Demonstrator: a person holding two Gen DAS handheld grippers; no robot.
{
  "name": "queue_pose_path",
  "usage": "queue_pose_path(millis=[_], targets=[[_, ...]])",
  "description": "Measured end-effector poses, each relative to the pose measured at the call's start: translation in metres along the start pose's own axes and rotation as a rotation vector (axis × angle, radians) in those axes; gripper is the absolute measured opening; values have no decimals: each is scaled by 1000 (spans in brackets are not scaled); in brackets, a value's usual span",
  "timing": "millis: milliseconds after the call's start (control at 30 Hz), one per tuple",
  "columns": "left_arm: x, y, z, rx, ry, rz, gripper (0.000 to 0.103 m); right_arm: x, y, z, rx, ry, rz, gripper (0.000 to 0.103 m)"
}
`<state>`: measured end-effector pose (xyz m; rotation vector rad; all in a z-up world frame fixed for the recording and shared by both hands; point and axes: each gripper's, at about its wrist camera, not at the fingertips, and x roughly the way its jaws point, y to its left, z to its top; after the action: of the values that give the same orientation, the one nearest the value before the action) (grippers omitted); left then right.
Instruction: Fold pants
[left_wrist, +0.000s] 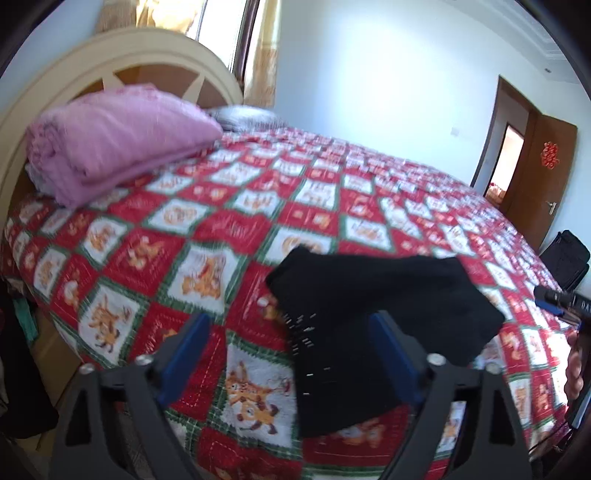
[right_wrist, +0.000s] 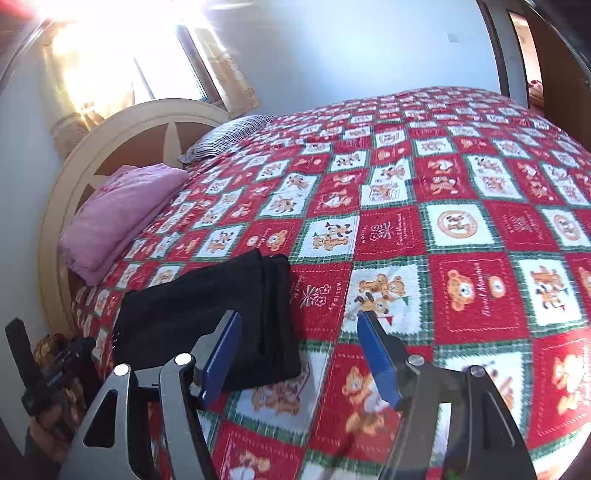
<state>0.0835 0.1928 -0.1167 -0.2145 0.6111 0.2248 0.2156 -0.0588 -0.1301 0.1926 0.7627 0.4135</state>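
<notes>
Both tongs (left_wrist: 291, 354) (right_wrist: 299, 350) wide apart, empty, above apparently folded black pants (right_wrist: 207, 314) on bedspread (right_wrist: 461, 229).

Both wrist cameras sit close above the bed (left_wrist: 229, 229), looking forward and down between their own fingers (left_wrist: 188, 354). The left view, somewhat blurred, seems to face the door (left_wrist: 535, 173); both share the black pants (right_wrist: 207, 314) and headboard (right_wrist: 122, 122).

Left gripper (left_wrist: 291, 328) (jaws apart) above folded black pants (left_wrist: 369, 317) on bedspread (left_wrist: 221, 221).
</notes>
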Motion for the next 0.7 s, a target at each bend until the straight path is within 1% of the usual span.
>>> queue_pose_path(millis=[100, 200, 300, 467, 500, 567, 700], targets=[[-20, -12, 5, 8, -35, -29, 96, -27, 6, -4, -40, -33, -16, 68], [-33, -23, 8, 13, -58, -49, 98, -56, 15, -10, -86, -87, -33, 69], [-41, -34, 9, 26, -72, -67, 100, -76, 22, -15, -130, -128, -39, 72], [-52, -46, 10, 41, -92, -79, 100, -94, 43, -17, -233, -174, -73, 74], [-54, -47, 10, 38, -94, -82, 100, -98, 46, -19, -242, -189, -72, 74], [-57, -48, 11, 30, -97, -91, 100, -102, 49, -20, -251, -192, -58, 74], [-61, -53, 10, 46, -111, -80, 100, -108, 54, -22, -264, -204, -57, 74]])
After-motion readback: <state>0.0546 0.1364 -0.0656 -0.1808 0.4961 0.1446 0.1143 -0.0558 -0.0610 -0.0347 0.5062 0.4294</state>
